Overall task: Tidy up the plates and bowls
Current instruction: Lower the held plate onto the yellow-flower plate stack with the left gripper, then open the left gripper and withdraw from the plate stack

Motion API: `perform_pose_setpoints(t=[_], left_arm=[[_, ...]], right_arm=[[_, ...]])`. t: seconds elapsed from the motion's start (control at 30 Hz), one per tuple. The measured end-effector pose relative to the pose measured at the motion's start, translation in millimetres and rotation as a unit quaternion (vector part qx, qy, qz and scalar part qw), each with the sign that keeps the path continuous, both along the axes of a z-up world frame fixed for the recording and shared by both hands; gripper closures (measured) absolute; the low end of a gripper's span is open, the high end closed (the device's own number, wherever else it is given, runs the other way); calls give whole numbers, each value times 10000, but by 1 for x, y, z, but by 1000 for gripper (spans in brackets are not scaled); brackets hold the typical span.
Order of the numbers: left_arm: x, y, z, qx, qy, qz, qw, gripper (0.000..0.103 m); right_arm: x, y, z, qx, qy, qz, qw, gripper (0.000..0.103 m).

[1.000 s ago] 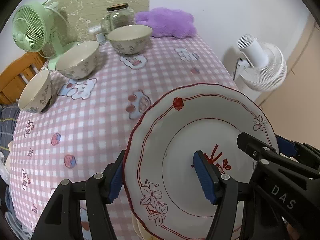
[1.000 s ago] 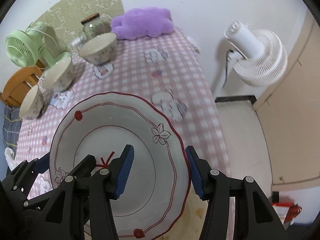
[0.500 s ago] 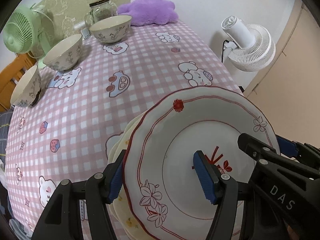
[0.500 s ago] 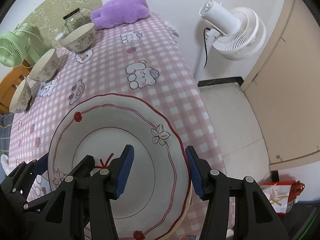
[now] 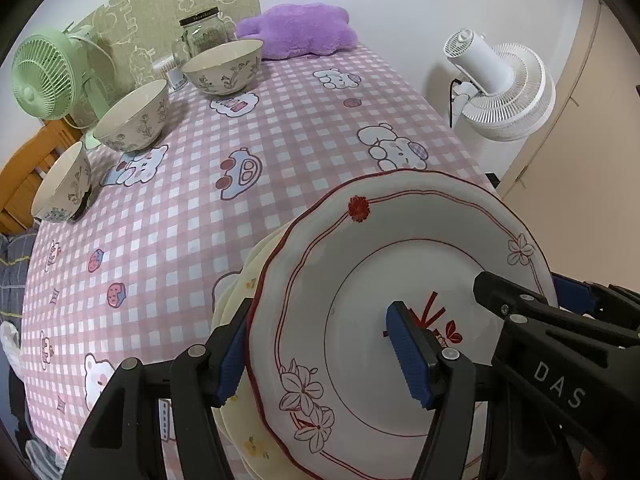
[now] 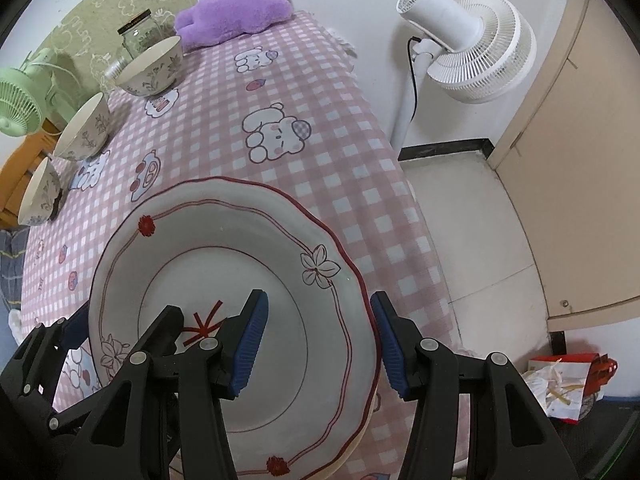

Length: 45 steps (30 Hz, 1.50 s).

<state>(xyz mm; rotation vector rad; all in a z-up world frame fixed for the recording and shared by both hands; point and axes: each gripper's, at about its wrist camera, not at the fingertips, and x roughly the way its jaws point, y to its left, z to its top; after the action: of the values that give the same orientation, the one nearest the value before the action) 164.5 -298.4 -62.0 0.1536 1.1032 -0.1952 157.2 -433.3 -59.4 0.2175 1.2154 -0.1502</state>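
Note:
A white plate with red trim and flower prints (image 5: 360, 280) (image 6: 224, 264) hangs tilted over the table's near right corner, carried by both grippers. My left gripper (image 5: 320, 354) is shut on its left rim, one blue pad under the edge and one on the face. My right gripper (image 6: 319, 344) is shut on the opposite rim. Directly beneath lies a stack of cream plates (image 5: 236, 312), mostly hidden. Three floral bowls (image 5: 222, 66) (image 5: 134, 120) (image 5: 62, 188) stand apart in a row along the far left of the table.
Pink checked tablecloth (image 5: 192, 220). At the back stand a green desk fan (image 5: 40, 80), a glass jar (image 5: 202, 34) and a purple plush (image 5: 300, 30). A white floor fan (image 6: 468, 48) stands right of the table edge; a bag (image 6: 568, 380) lies on the floor.
Both grippers carried the plate back toward the table's near edge and slightly down. The bowls receded, and the cream plates came into view under the plate. The grip is unchanged.

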Motion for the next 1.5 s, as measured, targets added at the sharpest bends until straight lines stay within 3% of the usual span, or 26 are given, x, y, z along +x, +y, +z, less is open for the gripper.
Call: perform_pose_setpoints(t=[0.23,0.3,0.5,0.67,0.93,1.1,1.2,1.37,1.5], left_arm=[[4,1,-1,50,-13,67,10000,36],[3,1,0,52,-16,71,10000,36],[4,3,-1,99,-15,74,9999,36],[0,7,0,194,41,95,9998,36],[0,8,-1,346,61,102,9993,36],[1,7,-4,271,193,-14,9994,23],[4,6,-4,168,267,-152,9994,17],[12,15,1,-17,330,61,9994,12],[15,26,11,-127,201,331,9992,9]], right_arm=[[0,-8,2,103,-49,68,9999,47],[-3,-13,5,65,-121,58,9999,58],[-1,-6,10,-32,-267,307,9992,74],[1,8,12,-363,-285,518,9976,75],[-1,15,8,-383,-89,555,9977,75],[-2,18,7,-454,-10,642,9969,75],[3,16,8,-259,9,714,9971,65],[14,22,19,-262,-224,1049,9939,35],[27,27,24,-159,-272,1273,9914,35]])
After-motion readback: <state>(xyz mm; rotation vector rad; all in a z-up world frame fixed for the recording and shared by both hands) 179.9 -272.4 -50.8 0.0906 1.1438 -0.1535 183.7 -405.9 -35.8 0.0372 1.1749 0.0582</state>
